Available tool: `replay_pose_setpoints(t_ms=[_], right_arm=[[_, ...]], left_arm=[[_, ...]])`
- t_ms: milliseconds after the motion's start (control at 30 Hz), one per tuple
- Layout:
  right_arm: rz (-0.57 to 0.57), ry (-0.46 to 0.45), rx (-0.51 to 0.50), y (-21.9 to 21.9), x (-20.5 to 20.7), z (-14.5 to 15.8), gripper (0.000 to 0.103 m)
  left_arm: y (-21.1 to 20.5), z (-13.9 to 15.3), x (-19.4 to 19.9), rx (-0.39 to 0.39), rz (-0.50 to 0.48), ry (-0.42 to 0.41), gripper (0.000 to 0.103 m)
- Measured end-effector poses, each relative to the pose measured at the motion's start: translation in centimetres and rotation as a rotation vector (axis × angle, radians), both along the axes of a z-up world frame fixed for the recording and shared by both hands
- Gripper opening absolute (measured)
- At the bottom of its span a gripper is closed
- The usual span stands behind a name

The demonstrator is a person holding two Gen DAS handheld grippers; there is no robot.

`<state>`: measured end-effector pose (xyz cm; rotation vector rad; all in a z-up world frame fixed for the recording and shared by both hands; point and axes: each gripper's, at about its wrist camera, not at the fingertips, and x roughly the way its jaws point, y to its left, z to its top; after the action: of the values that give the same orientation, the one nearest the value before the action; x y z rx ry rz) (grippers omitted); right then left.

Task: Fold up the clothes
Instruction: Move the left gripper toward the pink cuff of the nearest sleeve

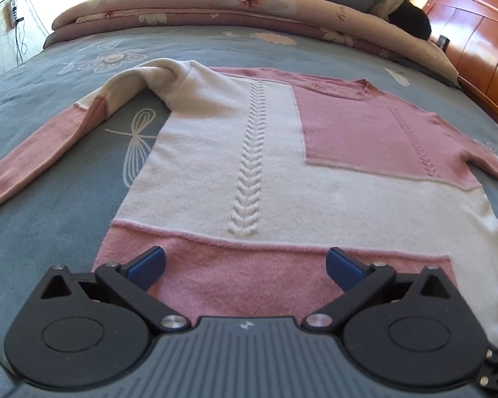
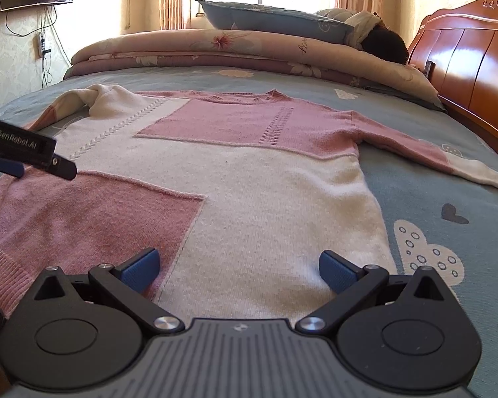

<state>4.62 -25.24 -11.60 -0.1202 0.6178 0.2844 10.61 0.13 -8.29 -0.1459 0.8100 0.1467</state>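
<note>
Sweater [image 1: 249,152] flat on bed [image 1: 49,172], sleeves out, for folding; left tongs [image 1: 245,265] and right tongs [image 2: 239,268] apart over near hem.

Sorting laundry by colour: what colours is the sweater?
Pink and white blocks on the sweater, clearest in the left wrist view.

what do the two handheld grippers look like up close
Both match. The left gripper and right gripper have blue textured pads on black linkage arms with silver pivot pins, round black housings and a ribbed grey body. White "GenRobot.AI" lettering marks the left gripper's side.
</note>
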Motion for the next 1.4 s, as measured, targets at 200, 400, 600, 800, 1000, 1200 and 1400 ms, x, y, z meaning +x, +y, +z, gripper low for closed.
replay_pose_setpoints(t_ms=[200, 400, 600, 800, 1000, 1200, 1400], right_arm=[[0.003, 0.004, 0.0, 0.0, 0.0, 0.1, 0.103], [0.003, 0.001, 0.002, -0.1, 0.0, -0.1, 0.103], [0.0, 0.002, 0.002, 0.0, 0.1, -0.1, 0.103], [-0.01, 0.01, -0.004, 0.1, 0.1, 0.2, 0.103], [-0.016, 0.025, 0.065, 0.1, -0.2, 1.1, 0.103], [-0.046, 0.04, 0.114, 0.4, -0.1, 1.6, 0.103], [-0.094, 0.008, 0.2, 0.5, 0.5, 2.2, 0.103]], left_arm=[[-0.7, 1.1, 4.0, -0.004, -0.001, -0.042, 0.102], [0.7, -0.5, 5.5, -0.057, 0.075, -0.003, 0.102], [2.7, -1.4, 3.3, -0.049, 0.1, -0.008, 0.102], [3.6, -0.3, 3.7, -0.072, 0.091, -0.016, 0.102], [2.8, -0.3, 6.1, -0.069, 0.029, -0.049, 0.102], [2.4, -1.9, 5.1, -0.043, -0.035, -0.065, 0.102], [6.2, 0.1, 3.3, -0.173, -0.092, -0.076, 0.094]])
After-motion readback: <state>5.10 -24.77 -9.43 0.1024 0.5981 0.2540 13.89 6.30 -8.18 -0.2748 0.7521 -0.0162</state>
